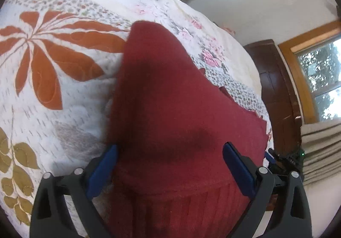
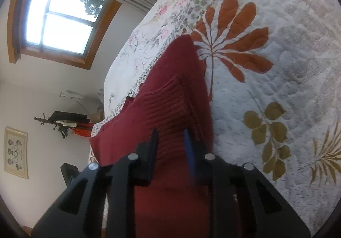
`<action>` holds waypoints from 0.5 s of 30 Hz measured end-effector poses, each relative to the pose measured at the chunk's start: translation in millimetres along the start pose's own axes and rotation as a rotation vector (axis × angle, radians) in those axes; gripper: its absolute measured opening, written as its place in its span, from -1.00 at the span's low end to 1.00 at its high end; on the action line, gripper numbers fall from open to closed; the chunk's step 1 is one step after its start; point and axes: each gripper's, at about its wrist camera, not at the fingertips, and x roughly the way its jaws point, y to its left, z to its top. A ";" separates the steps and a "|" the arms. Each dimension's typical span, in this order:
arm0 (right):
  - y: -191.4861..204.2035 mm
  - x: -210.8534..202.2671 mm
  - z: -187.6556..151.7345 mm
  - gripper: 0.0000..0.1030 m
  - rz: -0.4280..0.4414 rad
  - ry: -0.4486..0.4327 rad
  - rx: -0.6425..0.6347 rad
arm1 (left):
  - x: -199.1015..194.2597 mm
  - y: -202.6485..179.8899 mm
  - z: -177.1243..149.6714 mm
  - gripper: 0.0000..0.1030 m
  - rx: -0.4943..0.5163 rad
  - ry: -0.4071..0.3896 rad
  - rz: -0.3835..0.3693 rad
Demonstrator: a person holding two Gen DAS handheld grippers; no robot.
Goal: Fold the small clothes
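Note:
A dark red knitted sweater point(image 1: 170, 97) lies on the quilted bed cover, one end stretching away to a rounded tip. My left gripper point(image 1: 170, 150) is open, its blue pads point(image 1: 104, 167) wide apart on either side of the sweater's ribbed hem, which bulges up between them. In the right wrist view the sweater point(image 2: 179, 80) runs forward from my right gripper point(image 2: 171, 137). That gripper is shut on a ribbed fold of the cloth, which fills the narrow gap between its fingers point(image 2: 153, 146). Part of the right gripper point(image 1: 279, 159) shows at the sweater's far corner.
The floral quilt point(image 1: 53, 67) covers the bed point(image 2: 277, 88) on all sides of the sweater. A dark wooden bed end point(image 1: 275, 88), a window point(image 2: 57, 20) and curtains point(image 1: 319, 148) stand beyond the bed's edge. A coat stand point(image 2: 64, 122) is by the wall.

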 end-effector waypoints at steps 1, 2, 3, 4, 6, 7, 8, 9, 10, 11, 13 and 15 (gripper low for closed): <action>2.1 -5.7 -1.1 -0.38 -0.007 -0.005 -0.006 | -3.6 1.4 -0.6 0.91 -0.012 -0.004 -0.006; 5.5 -10.9 -2.7 -0.19 -0.012 -0.014 -0.012 | -10.8 3.3 -2.5 0.91 -0.031 -0.010 -0.015; 10.2 -19.3 -6.6 -0.13 -0.015 -0.024 -0.028 | -17.5 6.6 -5.3 0.91 -0.043 -0.010 -0.021; 14.9 -26.2 -11.8 -0.11 -0.014 -0.029 -0.050 | -24.6 7.3 -9.1 0.91 -0.054 -0.010 -0.028; 23.7 -39.9 -28.3 -0.08 -0.003 -0.018 -0.091 | -43.7 9.1 -22.3 0.92 -0.059 -0.008 -0.054; 25.8 -44.7 -36.9 0.04 -0.001 -0.004 -0.107 | -54.4 10.0 -32.3 0.93 -0.053 -0.003 -0.062; 26.3 -50.2 -47.1 0.15 -0.005 0.011 -0.125 | -65.1 11.7 -44.5 0.93 -0.042 0.001 -0.073; 25.3 -55.7 -62.4 0.18 -0.022 0.032 -0.149 | -72.0 12.7 -54.0 0.93 -0.033 0.006 -0.077; 22.9 -59.8 -77.9 0.19 -0.040 0.059 -0.171 | -80.1 15.9 -67.8 0.93 -0.024 0.017 -0.070; 21.1 -62.1 -89.2 0.19 -0.055 0.079 -0.183 | -87.5 20.1 -82.8 0.93 -0.021 0.030 -0.055; 12.5 -70.6 -118.9 0.22 -0.091 0.117 -0.202 | -98.1 29.6 -106.7 0.93 -0.034 0.046 -0.057; -1.6 -81.2 -145.1 0.28 -0.107 0.148 -0.202 | -105.8 43.6 -134.3 0.93 -0.061 0.062 -0.038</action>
